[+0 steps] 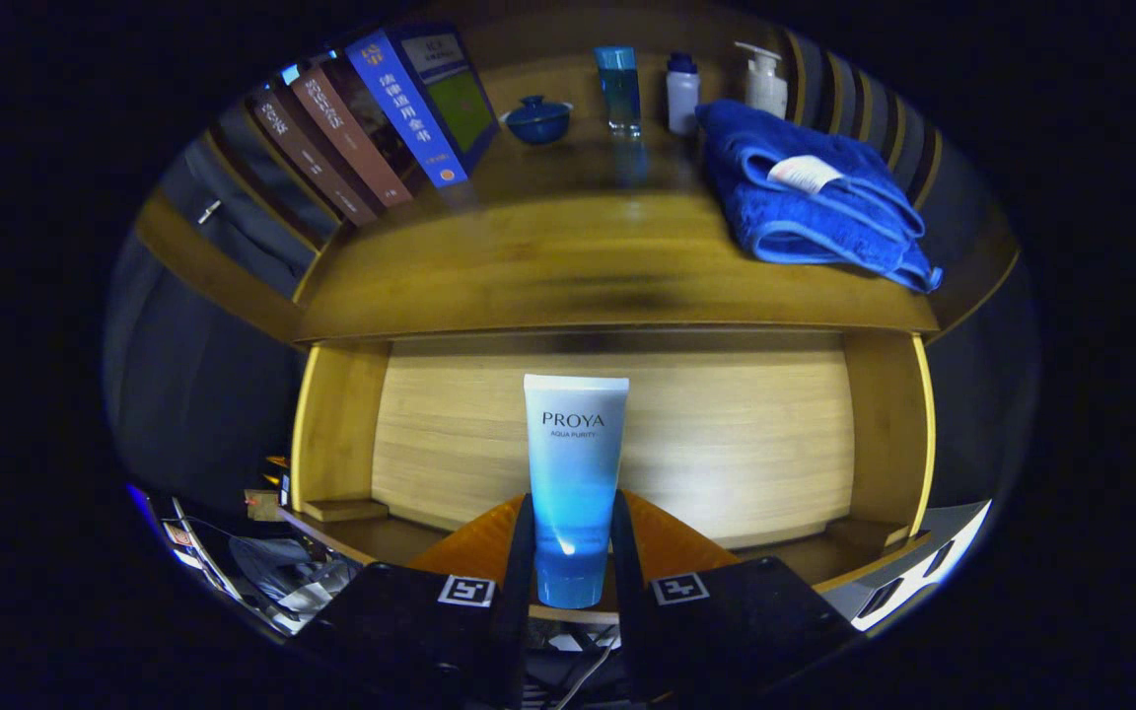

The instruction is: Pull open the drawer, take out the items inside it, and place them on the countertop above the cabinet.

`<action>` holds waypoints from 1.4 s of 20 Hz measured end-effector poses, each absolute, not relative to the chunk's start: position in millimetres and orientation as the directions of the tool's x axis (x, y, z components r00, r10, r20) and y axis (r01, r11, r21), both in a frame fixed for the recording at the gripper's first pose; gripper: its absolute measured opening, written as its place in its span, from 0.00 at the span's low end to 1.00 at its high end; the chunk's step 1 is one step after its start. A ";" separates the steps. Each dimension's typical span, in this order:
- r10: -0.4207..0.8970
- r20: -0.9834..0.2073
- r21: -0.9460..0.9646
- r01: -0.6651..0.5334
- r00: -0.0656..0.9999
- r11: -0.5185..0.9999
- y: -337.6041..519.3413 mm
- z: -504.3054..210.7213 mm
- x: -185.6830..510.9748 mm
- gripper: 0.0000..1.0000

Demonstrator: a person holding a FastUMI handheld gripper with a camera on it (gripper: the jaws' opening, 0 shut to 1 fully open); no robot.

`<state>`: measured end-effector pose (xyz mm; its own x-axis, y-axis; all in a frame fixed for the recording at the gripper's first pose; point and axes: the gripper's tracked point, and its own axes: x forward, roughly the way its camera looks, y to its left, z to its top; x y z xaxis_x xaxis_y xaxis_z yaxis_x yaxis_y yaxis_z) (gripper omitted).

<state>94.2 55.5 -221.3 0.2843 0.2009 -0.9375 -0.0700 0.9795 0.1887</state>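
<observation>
The tube [575, 473] pinched between the gripper [574, 552] fingers looks like smooth, glossy plastic. Beyond it, the bench [568, 266] is polished wood, and the towel [810, 197] is fluffy cloth.

Pale-to-deep blue tube [575, 473], blue towel [810, 197]

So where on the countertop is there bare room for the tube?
The gripper is shut on the tube. The countertop is bare along its front and middle, between the leaning books and the folded blue towel. Its back edge is crowded: lidded bowl, bottles.
</observation>
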 end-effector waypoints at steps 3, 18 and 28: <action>0.184 -0.928 0.171 -0.069 0.323 0.983 51.3 -194.8 115.7 0.43; 0.053 -0.949 0.050 -0.018 0.312 0.999 59.8 -236.9 260.6 0.43; 0.066 -0.948 0.068 -0.003 0.313 0.998 55.9 -241.5 278.0 0.57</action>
